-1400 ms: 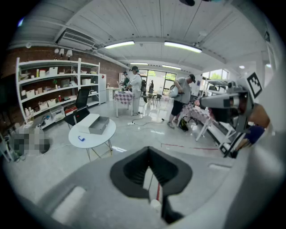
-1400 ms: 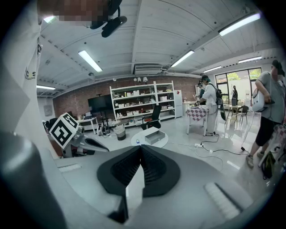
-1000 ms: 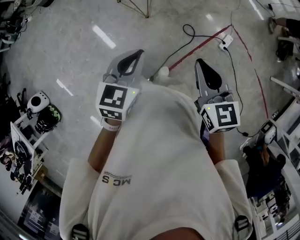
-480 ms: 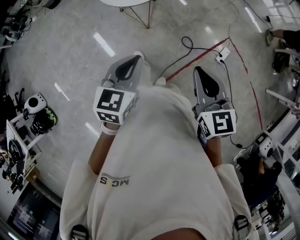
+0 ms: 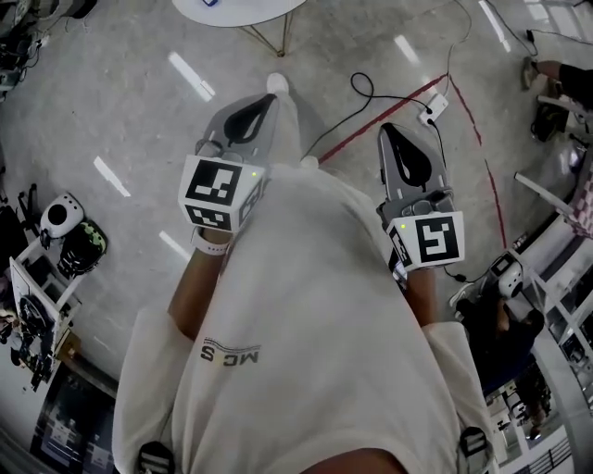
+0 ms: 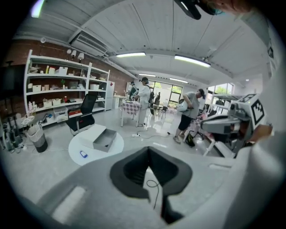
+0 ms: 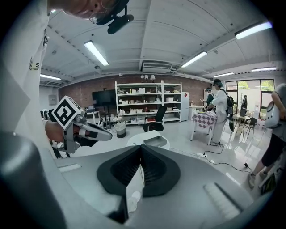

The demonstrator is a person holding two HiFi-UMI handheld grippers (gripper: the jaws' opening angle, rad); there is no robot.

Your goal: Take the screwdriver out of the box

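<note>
An open grey box [image 6: 103, 138] sits on a round white table [image 6: 89, 151] ahead of me, with a small blue object [image 6: 83, 154] beside it. The same box [image 7: 154, 141] shows in the right gripper view past the jaws. No screwdriver can be made out. From the head view only the table's edge [image 5: 243, 11] shows at the top. My left gripper [image 5: 271, 100] and right gripper [image 5: 387, 131] are held out in front of my body, above the floor and well short of the table. Both are shut with nothing between the jaws.
A black cable and power strip [image 5: 431, 115] and a red floor line [image 5: 389, 113] lie ahead on the right. Helmets [image 5: 63, 215] and clutter stand at left. Shelves [image 6: 58, 91], an office chair [image 6: 83, 117], a bin [image 6: 38, 138] and standing people [image 6: 187, 114] surround the table.
Both grippers have been carried forward across the floor. The round table's edge has come into the top of the head view and the floor cable has slid nearer.
</note>
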